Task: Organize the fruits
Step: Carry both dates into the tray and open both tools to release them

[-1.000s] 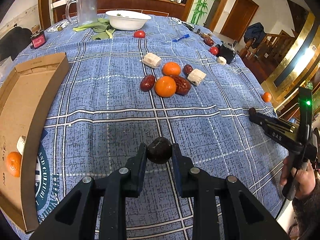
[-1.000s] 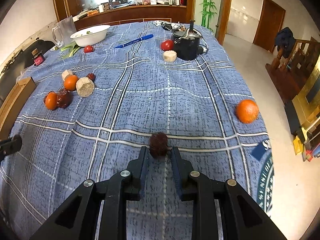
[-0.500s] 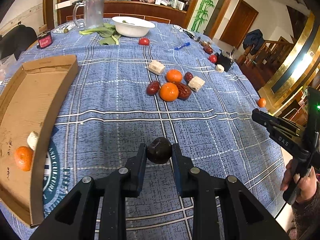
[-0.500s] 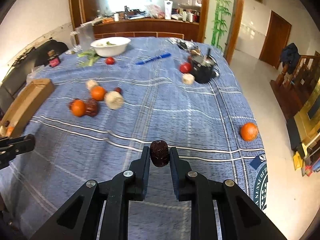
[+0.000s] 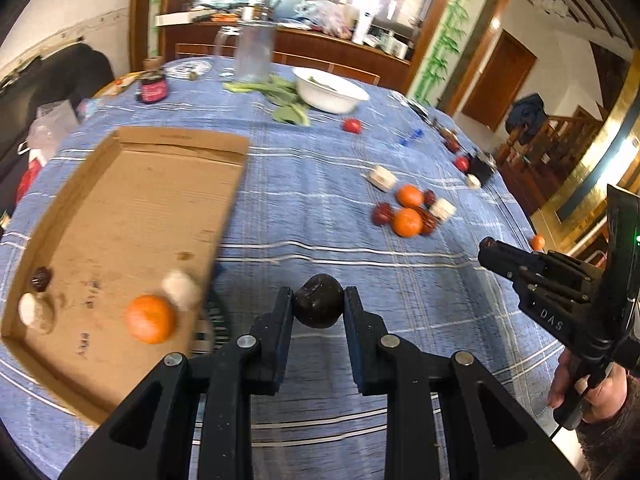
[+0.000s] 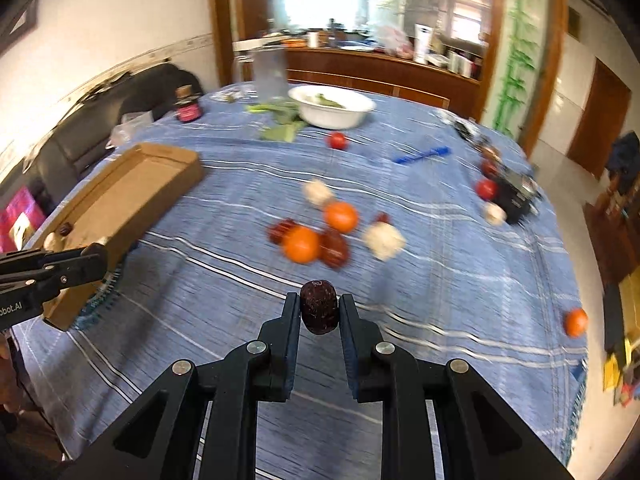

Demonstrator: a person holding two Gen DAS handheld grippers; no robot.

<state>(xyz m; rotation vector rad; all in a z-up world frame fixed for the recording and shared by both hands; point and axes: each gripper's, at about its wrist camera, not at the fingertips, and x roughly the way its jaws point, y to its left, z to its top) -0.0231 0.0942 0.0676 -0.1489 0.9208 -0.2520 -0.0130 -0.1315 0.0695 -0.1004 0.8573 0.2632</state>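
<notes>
**Left wrist view: both grippers loaded, box within reach**

Left wrist view shows the left gripper (image 5: 319,307) closed on a dark round fruit (image 5: 319,306), pinched across its middle between the two fingers and carried clear of the blue checked tablecloth (image 5: 320,184). The cardboard box (image 5: 132,200) lies just to the left; inside it sit an orange (image 5: 151,319), two pale chunks and a small dried date. In the right wrist view the right gripper (image 6: 319,314) is clamped on a wrinkled red date (image 6: 319,312), held at mid-body above the cloth.

Remaining loose items: a cluster of oranges, dates and pale chunks (image 6: 320,236) near the table centre, well apart from the box; a lone orange (image 6: 576,322) near the far right edge.

Handling assessment: both held pieces appear light. The date looks dry, wrinkled and slightly yielding, so grip friction should be good and a moderate squeeze should suffice. The dark round fruit has a smoother, glossier skin and may roll or slip; hold across the widest part is judged correct. Release low into the box to limit bouncing or rolling
</notes>
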